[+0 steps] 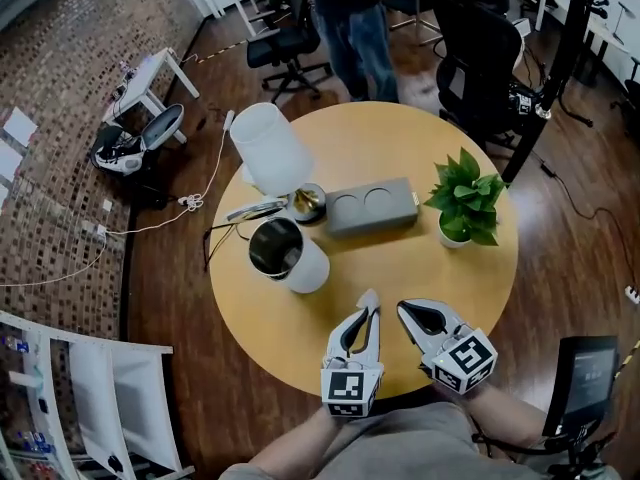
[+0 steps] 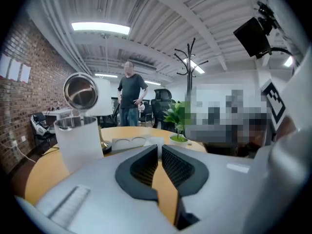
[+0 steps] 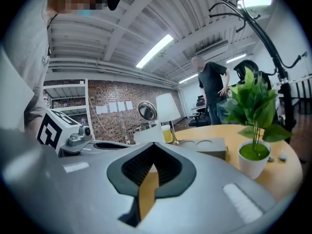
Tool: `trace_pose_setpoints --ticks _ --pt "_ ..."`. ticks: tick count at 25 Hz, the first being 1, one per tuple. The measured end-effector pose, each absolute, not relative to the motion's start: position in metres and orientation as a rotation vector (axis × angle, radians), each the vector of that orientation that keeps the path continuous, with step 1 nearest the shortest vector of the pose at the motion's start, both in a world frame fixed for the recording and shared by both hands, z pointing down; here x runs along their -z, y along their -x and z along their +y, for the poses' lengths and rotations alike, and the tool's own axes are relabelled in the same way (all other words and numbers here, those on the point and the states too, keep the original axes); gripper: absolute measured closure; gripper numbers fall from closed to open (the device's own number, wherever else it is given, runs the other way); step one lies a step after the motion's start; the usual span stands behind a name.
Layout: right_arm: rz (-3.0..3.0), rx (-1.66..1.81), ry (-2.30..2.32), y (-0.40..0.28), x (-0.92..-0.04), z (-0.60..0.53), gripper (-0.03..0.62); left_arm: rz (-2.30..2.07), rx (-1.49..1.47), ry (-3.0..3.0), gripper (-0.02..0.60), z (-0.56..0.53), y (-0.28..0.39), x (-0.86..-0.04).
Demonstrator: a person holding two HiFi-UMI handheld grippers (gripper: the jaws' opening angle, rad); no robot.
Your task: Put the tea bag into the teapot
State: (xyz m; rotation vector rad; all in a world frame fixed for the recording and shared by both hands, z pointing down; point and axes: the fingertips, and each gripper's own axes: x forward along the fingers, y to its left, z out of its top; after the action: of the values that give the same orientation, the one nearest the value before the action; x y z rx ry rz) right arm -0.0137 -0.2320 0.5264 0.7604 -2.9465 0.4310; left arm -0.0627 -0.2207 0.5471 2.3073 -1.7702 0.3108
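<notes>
Nearest to us, the left gripper [image 1: 371,297] and the right gripper [image 1: 403,307] hang side by side over the near edge of the round table [image 1: 400,268], clear of its surface. The left jaws stand almost together, with a thin slit between the pads and nothing in it. The right jaws meet at the tips and also hold nothing.

Further in, on the left half of the table, stands the white teapot [image 1: 285,251]. Its dark mouth is open to the top. A shiny round disc [image 2: 80,91] rises just behind its rim; we cannot tell whether this is its raised lid or a separate item. Behind it are a lamp [image 1: 270,148], a grey block [image 1: 372,208] with two round recesses, and a potted plant [image 1: 465,203] at the right. Beyond the table stand a person [image 1: 350,18] and office chairs [image 1: 285,43].

We find the tea bag in no view; it may lie inside the teapot already or out of sight.

Handling, as we judge it: a tea bag is light, limp and easily torn. We would take it by the tag or the top seam, with light jaw pressure, and release it directly above the open mouth
</notes>
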Motion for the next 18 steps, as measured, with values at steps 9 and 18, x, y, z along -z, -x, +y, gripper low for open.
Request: trace_pose_setpoints --ticks 9,18 --pt "-3.079 -0.222 -0.746 0.014 -0.447 -0.221 0.591 -1.877 -0.168 -2.397 0.552 -0.203 0.061 -0.468" --pt "-3.130 -0.201 -0.646 0.017 -0.435 -0.209 0.591 -1.968 -0.163 -2.347 0.552 -0.188 0.063 -0.452"
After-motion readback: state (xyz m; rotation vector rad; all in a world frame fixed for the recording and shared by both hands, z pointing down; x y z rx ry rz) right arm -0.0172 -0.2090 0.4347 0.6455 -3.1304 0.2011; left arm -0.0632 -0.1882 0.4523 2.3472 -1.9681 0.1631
